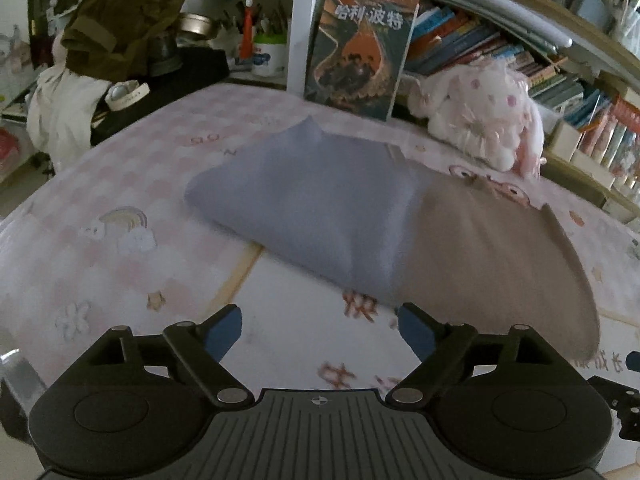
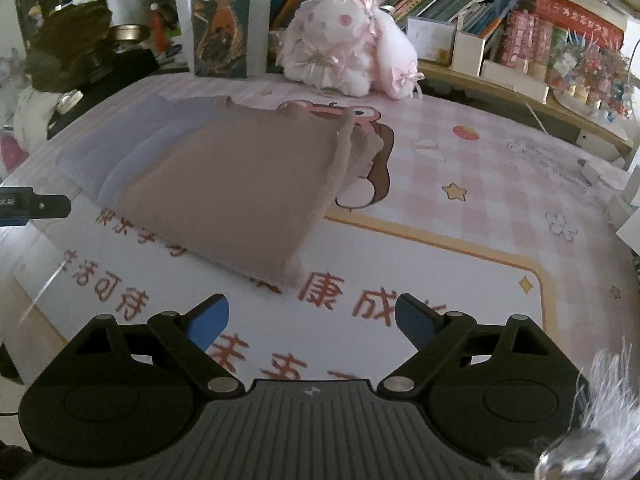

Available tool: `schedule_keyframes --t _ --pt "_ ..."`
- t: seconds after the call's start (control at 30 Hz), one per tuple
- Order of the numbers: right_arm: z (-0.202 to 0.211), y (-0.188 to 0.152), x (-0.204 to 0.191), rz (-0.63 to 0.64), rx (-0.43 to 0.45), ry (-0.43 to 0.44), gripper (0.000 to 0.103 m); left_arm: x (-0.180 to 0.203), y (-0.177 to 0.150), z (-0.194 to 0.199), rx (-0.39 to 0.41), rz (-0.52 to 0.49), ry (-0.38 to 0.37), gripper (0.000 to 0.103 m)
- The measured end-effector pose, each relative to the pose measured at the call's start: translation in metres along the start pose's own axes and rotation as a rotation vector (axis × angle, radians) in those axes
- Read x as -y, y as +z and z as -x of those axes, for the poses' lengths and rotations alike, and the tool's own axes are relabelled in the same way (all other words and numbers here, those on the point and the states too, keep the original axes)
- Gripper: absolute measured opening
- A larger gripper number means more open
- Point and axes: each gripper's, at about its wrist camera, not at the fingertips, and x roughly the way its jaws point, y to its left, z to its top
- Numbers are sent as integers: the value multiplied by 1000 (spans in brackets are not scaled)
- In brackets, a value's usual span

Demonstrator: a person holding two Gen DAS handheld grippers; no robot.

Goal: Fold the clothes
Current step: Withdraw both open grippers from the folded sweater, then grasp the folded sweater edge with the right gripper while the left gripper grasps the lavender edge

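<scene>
A folded lavender-blue cloth lies on the pink patterned desk mat, and a folded tan cloth lies beside it on the right, their edges meeting. In the right wrist view the tan cloth lies partly over the lavender cloth. My left gripper is open and empty, just short of the cloths' near edge. My right gripper is open and empty, above the mat in front of the tan cloth's near corner.
A white and pink plush rabbit and an upright book stand at the back by the bookshelf. An olive garment is piled at back left. The left gripper's tip shows at the left edge.
</scene>
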Motion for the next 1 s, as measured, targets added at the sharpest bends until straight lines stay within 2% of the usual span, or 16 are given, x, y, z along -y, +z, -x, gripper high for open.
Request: schedule_keyframes --t 0.13,0.27,0.43,0.6,0.77,1.0 --pt "2 -6 8 14 -11 31 90 9 -7 5 -19 -3 11 92" --pt "2 -11 8 41 -21 54 90 7 -6 4 -58 50 -27 92" --pt "1 -10 6 46 -29 58 93 -17 1 -5 -111 258 -84 91" --pt "2 -4 2 37 -2 54 93 -64 5 -23 -156 577 -177 89" --pt "1 4 -6 31 11 46 93 -104 5 -41 -138 834 -215 83" --pt "5 8 -16 31 30 1 93 -137 19 -67 -103 937 -225 81"
